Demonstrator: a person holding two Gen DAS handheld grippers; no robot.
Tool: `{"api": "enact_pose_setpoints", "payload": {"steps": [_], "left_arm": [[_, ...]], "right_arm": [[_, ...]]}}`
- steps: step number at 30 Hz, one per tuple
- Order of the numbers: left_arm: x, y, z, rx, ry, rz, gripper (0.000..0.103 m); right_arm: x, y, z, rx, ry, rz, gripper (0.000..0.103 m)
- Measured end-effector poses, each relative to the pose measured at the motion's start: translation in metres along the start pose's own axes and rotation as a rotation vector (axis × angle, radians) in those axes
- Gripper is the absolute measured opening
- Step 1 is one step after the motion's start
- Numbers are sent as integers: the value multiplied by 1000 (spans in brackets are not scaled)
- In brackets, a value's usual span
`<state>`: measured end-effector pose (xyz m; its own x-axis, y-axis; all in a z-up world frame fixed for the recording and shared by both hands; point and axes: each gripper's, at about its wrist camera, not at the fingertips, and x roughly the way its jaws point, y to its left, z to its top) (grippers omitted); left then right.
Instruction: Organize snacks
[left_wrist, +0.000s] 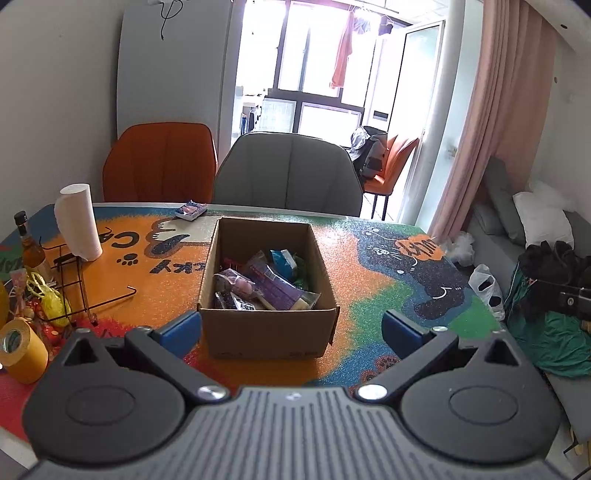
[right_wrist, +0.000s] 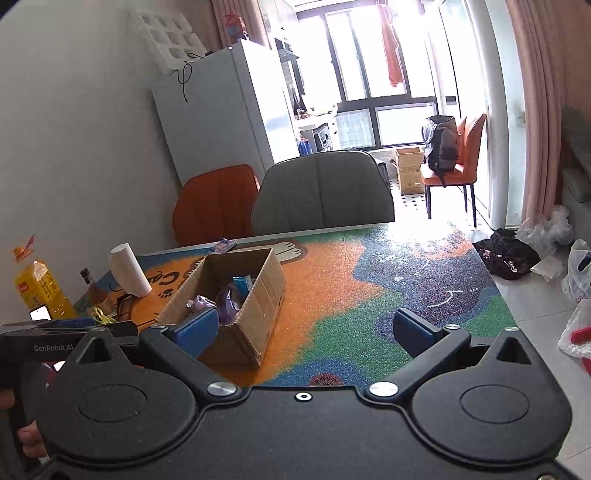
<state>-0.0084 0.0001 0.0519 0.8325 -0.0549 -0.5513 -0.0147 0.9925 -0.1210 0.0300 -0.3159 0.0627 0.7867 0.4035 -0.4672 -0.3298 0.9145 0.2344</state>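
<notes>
A: Where are the snacks?

B: Inside an open brown cardboard box (left_wrist: 267, 325), near the middle of a table under a bright cartoon-cat cover (left_wrist: 369, 273) in orange, green and blue. Purple wrapped snack packets (left_wrist: 273, 286) heaped in the box, a teal packet (left_wrist: 282, 258) behind them. One more small purple-and-blue packet (left_wrist: 191, 210) lying flat by the table's far edge, well apart from the box.

A: And the grippers?

B: Left gripper (left_wrist: 291, 328) hovering low at the near side, blue-padded fingers (left_wrist: 181, 328) spread wide to either side of the box's near wall, holding nothing. Right gripper (right_wrist: 308, 332) also spread wide and empty, over bare cover to the right of the box; its left blue pad (right_wrist: 197, 330) overlapping the box's near corner in that view, contact impossible to judge. Part of a hand (right_wrist: 29, 439) gripping a black handle at the lower left edge of the right wrist view.

A: What else on the table?

B: Toward the left edge: an upright white paper towel roll (left_wrist: 77, 221), a black wire rack (left_wrist: 79, 288) in front of it, a dark-capped glass bottle (left_wrist: 31, 247), a yellow roll of tape (left_wrist: 22, 349), a yellow oil bottle (right_wrist: 38, 288) near the wall.

A: Beyond the table?

B: A grey padded chair (left_wrist: 288, 173) and an orange chair (left_wrist: 160, 164) tucked at the far edge, a white refrigerator (right_wrist: 221, 107) behind, pink curtains (left_wrist: 506, 122) and a bright window to the right.
</notes>
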Motion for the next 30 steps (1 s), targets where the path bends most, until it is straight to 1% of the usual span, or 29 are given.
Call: {"api": "enact_pose_setpoints", "payload": {"steps": [8,30], "left_arm": [[0,1,1,5,-1,2,103],[3,-1,-2,9,5,-5,103]], "right_arm": [[2,-1,0,9,8,18,103],[5,4,-4,-14,23,-17,103]]}}
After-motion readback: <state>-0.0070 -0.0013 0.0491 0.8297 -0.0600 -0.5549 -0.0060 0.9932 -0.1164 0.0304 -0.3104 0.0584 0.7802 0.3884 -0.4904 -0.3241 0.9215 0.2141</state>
